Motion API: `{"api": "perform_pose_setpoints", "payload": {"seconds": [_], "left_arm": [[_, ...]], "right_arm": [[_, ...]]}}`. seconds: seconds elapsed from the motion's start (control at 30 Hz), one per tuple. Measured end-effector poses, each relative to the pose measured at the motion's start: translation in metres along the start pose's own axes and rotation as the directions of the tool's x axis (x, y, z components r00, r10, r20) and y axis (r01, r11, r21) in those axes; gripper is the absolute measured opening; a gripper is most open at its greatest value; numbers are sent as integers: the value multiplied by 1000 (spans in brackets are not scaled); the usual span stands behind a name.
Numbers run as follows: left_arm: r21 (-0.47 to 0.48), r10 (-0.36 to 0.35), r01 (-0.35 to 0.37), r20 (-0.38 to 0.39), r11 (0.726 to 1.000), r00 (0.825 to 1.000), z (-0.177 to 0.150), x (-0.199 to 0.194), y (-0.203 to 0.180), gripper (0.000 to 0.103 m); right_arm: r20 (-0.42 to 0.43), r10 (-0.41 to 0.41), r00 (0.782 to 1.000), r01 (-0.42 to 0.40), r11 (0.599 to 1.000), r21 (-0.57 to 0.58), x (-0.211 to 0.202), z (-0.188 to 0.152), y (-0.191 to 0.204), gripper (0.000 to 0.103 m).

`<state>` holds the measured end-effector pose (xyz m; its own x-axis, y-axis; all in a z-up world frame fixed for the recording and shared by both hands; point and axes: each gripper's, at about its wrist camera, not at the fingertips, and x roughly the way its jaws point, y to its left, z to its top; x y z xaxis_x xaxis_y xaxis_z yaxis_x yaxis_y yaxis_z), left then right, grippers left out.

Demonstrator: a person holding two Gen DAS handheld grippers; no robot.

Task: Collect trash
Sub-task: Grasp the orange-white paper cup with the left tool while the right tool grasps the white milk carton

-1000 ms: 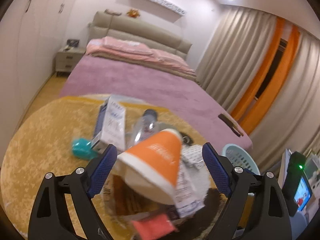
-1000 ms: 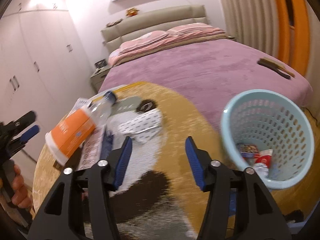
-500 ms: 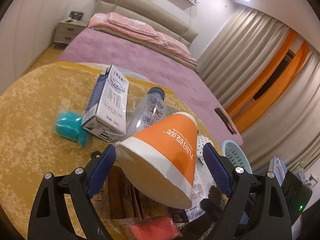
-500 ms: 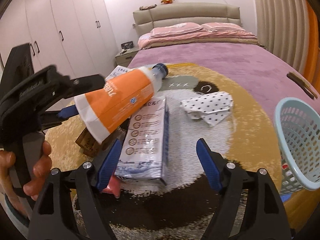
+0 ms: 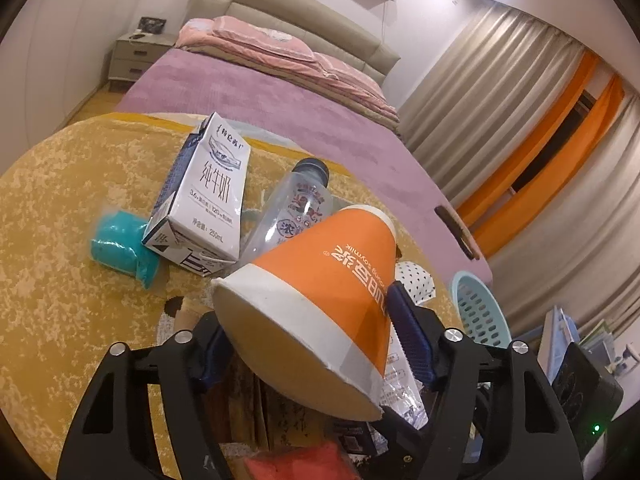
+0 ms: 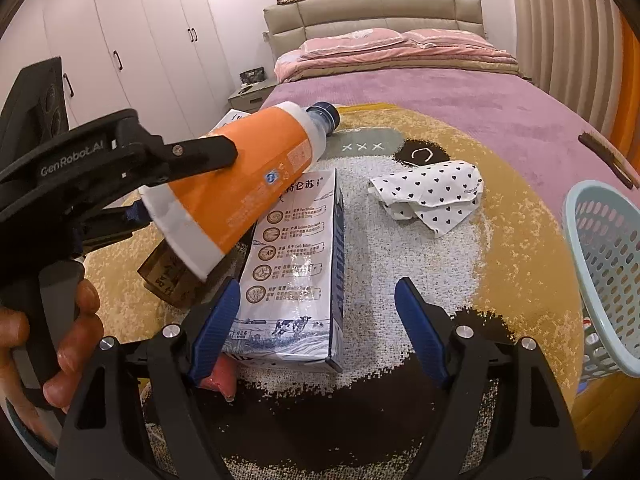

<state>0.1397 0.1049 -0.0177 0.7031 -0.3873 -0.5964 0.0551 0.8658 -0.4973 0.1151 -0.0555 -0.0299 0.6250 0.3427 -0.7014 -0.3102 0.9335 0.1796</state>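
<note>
My left gripper [image 5: 308, 344] is shut on an orange and white paper cup [image 5: 328, 280] and holds it tilted above the round rug; the cup also shows in the right wrist view [image 6: 236, 184]. My right gripper [image 6: 318, 328] is open, its jaws on either side of a white milk carton [image 6: 296, 264] lying on the rug. Another white milk carton [image 5: 204, 196], a clear plastic bottle [image 5: 296, 204], a teal cup [image 5: 120, 244] and a heart-print wrapper [image 6: 432, 192] lie on the rug. A light blue basket [image 6: 608, 264] stands at the right.
A red packet [image 5: 300, 462] and a brown box [image 6: 168, 276] lie by the cartons. A purple bed [image 6: 440, 96] lies behind the rug [image 6: 520, 240], with a nightstand [image 5: 136, 56], white wardrobes [image 6: 132, 40] and curtains [image 5: 500, 92] around.
The left gripper's jaws have closed onto the orange cup. The right gripper has swung left, away from the basket, and come down over the flat milk carton.
</note>
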Motion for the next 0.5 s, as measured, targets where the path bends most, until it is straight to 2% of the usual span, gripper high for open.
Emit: {"api": "perform_pose_setpoints", "payload": {"seconds": [0.23,0.33,0.5], "left_arm": [[29,-64,63,24,998,998,-4,-12,-9,36],[44,-52,50,44,998,998,-4,-19,-12,35],[29,-85,82,103,996,991,1,-39,-9,35]], "right_arm": [[2,-6,1000,6,1000,-19,2,0,5,76],[2,-13,1000,13,999,-32,2,0,8,76],[-4,-26,1000,26,999,-43,5,1,11,77]]}}
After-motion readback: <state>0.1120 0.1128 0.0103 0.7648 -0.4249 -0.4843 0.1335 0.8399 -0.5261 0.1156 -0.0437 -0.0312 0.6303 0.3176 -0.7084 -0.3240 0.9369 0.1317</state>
